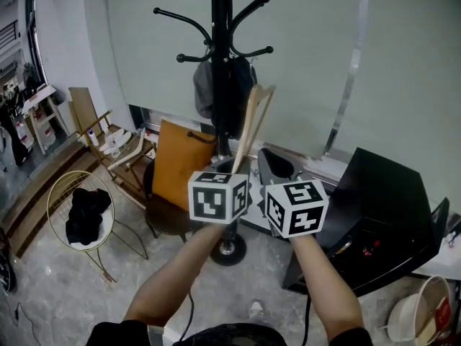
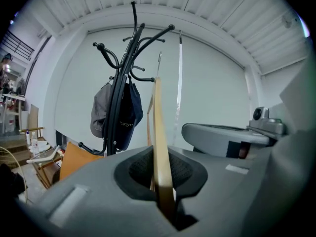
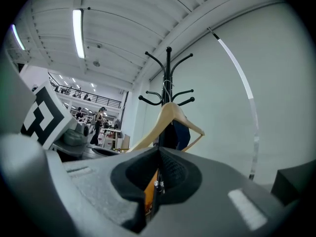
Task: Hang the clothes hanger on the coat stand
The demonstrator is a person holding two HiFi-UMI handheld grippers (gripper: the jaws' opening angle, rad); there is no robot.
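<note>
The left tool (image 2: 165, 194) is pinching the lower end of one arm of the wooden clothes hanger (image 2: 159, 132), its jaws pressing flat against the wood. From that grip the hanger is rising almost upright, leaning slightly toward 1 o'clock in the head view, with its thin metal hook (image 2: 159, 63) topping it. The right tool (image 3: 158, 181) is sitting just beside the left one at its 3 o'clock, with its jaws pressed together. Both marker cubes are facing the head camera side by side.

At 12 o'clock from the tools, the black coat stand (image 1: 219, 56) is standing upright. The hanger is crossing in front of its pole, though whether the two are touching cannot be told. A grey cap (image 2: 102, 115) and a dark blue cap (image 2: 129, 113) are hanging from the stand's lower pegs. An orange bag (image 1: 181, 166) is leaning at 10 o'clock, a wire chair (image 1: 75, 218) holding black cloth is sitting at 9 o'clock, and a black case (image 1: 382, 207) is lying at 3 o'clock.
</note>
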